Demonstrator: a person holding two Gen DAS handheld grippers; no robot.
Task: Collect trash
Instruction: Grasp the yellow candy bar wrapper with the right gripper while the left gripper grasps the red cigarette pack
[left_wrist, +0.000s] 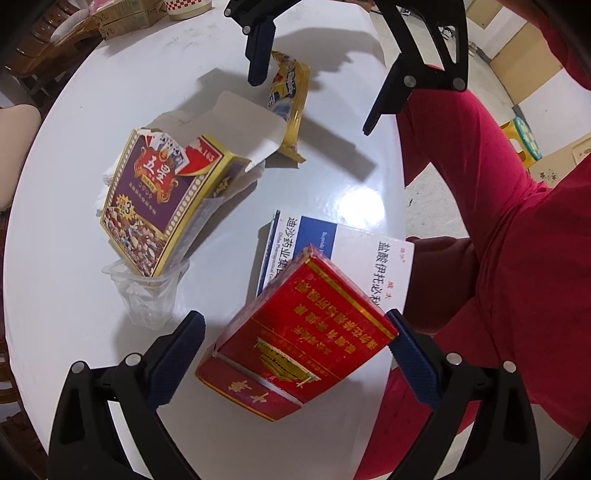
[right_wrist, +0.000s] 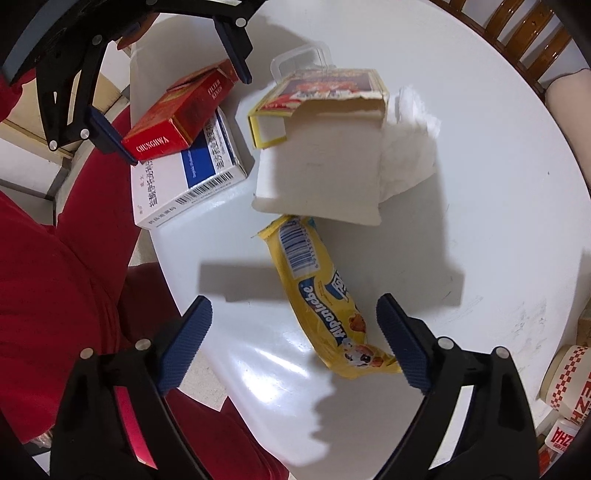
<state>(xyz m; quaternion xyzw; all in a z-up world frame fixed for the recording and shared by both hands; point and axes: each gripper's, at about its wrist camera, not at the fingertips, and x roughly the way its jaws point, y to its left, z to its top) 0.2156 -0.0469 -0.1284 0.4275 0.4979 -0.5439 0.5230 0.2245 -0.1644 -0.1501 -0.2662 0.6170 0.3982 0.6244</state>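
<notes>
My left gripper (left_wrist: 295, 343) is open around a red cigarette box (left_wrist: 303, 343) that lies on a white and blue medicine box (left_wrist: 369, 254); I cannot tell if the pads touch it. My right gripper (right_wrist: 295, 332) is open above a yellow candy wrapper (right_wrist: 325, 299). It also shows in the left wrist view (left_wrist: 291, 96). A torn purple playing-card box (left_wrist: 159, 195) leans in a clear plastic cup (left_wrist: 147, 291). White tissue (right_wrist: 410, 147) lies beside it. All rest on a white round table (right_wrist: 480, 258).
Paper cups with red checks (right_wrist: 565, 380) stand at the table's edge. Cardboard cartons (left_wrist: 129, 18) sit at the far side. A wooden chair (right_wrist: 524, 40) stands behind the table. The person's red clothing (left_wrist: 498, 221) is close to the table edge.
</notes>
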